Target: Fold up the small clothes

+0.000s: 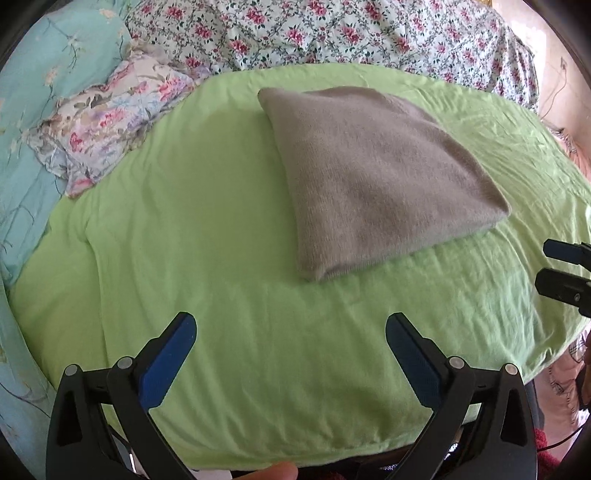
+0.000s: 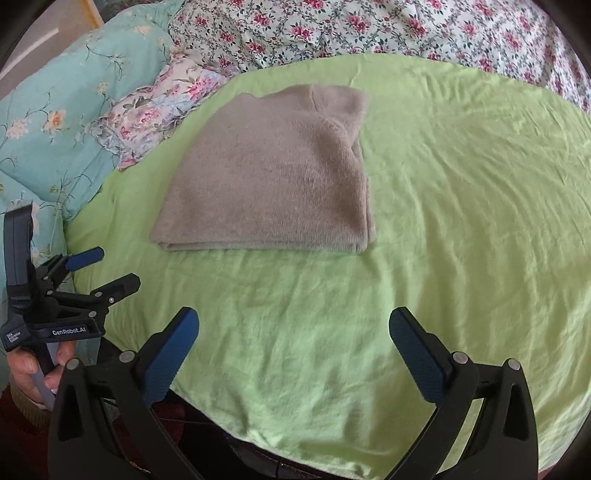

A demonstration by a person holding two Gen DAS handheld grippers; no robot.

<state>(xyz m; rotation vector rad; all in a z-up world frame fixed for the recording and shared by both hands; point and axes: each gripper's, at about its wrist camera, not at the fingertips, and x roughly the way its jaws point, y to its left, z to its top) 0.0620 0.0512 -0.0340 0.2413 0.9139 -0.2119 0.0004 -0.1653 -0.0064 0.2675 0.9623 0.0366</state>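
A taupe knit garment lies folded into a flat rectangle on the green sheet; it also shows in the right wrist view. My left gripper is open and empty, held back from the garment near the sheet's front edge. It shows too in the right wrist view, at the left. My right gripper is open and empty, in front of the garment. Its fingertips show at the right edge of the left wrist view.
A floral quilt lies bunched along the back of the bed. A small floral pillow and a teal flowered pillow sit at the left. The green sheet spreads right of the garment.
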